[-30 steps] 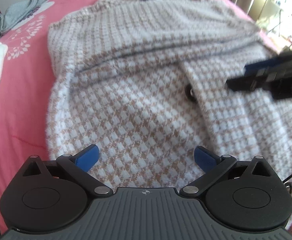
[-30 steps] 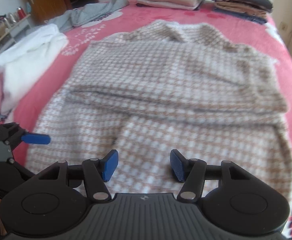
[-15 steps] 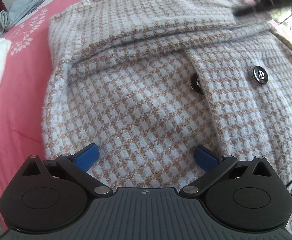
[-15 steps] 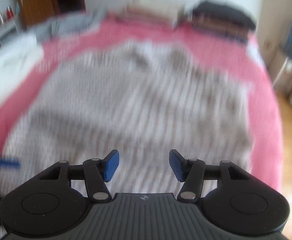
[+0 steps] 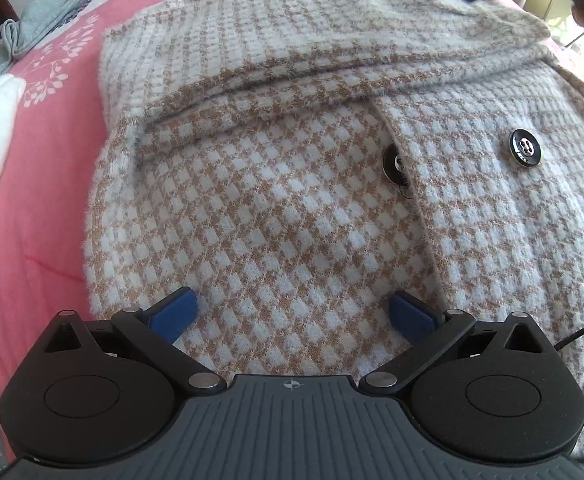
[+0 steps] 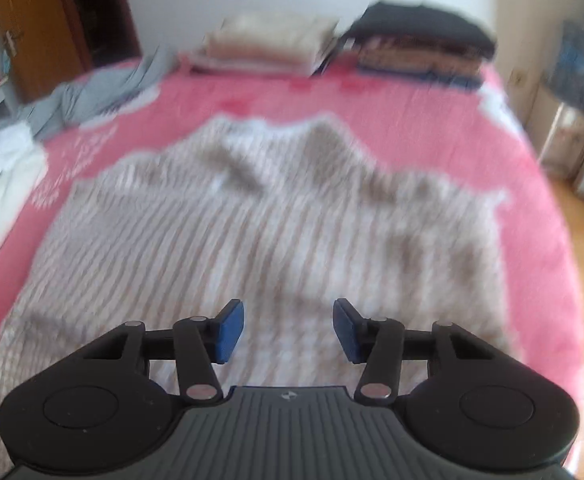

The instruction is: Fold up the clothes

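a white garment lies at the bed's left edge, a grey one beyond it. the checked coat lies spread flat on the pink bed, long axis running up the bed, collar pointing toward the far folded stacks, hem nearest. the left hand-held gripper hangs over the hem, jaws wide, nothing between. right of centre is a black button. the right hand-held gripper is closing, empty, above the coat.

Left wrist view close, steeply down on the coat — right higher, farther back, same coat.
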{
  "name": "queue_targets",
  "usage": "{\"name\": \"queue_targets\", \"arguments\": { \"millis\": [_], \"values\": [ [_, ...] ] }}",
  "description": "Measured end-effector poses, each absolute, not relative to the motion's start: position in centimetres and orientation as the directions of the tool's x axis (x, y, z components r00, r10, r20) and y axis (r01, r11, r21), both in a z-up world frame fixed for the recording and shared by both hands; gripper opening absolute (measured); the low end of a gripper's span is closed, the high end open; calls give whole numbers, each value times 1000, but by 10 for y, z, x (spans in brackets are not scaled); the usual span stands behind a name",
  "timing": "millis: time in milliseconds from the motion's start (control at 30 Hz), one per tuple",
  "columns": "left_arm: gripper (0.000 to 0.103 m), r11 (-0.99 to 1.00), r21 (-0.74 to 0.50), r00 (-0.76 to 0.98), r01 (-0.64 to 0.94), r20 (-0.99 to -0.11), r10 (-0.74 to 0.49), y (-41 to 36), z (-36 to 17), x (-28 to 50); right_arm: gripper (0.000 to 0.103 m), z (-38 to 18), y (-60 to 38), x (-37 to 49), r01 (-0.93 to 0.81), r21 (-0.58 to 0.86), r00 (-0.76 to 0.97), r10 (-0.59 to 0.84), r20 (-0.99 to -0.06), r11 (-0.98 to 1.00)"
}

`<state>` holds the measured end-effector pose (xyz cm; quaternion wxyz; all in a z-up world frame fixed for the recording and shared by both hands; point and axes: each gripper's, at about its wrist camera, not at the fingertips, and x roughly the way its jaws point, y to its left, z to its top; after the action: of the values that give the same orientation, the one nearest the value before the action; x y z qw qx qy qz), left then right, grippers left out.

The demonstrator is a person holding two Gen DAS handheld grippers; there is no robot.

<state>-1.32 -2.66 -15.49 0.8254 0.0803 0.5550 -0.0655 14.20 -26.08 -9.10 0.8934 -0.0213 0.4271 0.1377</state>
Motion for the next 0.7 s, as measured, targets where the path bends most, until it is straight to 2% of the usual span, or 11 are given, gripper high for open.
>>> {"name": "queue_targets", "arguments": {
  "millis": [67, 167, 267, 700],
  "values": [
    [103, 979, 55, 375, 198, -927, -24, -24, -154, -15, 53, -98, -266, 146, -240, 80, 597, 212, -774, 968],
    [103, 979, 45, 376, 200, -926, -34, -21, -153, -17, 55, -136, -267, 153, -265, -4, 592, 159, -790, 964],
    [103, 979, 35, 381, 202, -924, -45, -17, -152, -21, 56, -139, -260, 139, -309, -99, 651, 134, -747, 946],
    [103, 980, 33, 386, 196, -922, -46, -8, -146, -34, 57, -139, -257, 137, -280, -93, 639, 114, -761, 955]
  ]
}}
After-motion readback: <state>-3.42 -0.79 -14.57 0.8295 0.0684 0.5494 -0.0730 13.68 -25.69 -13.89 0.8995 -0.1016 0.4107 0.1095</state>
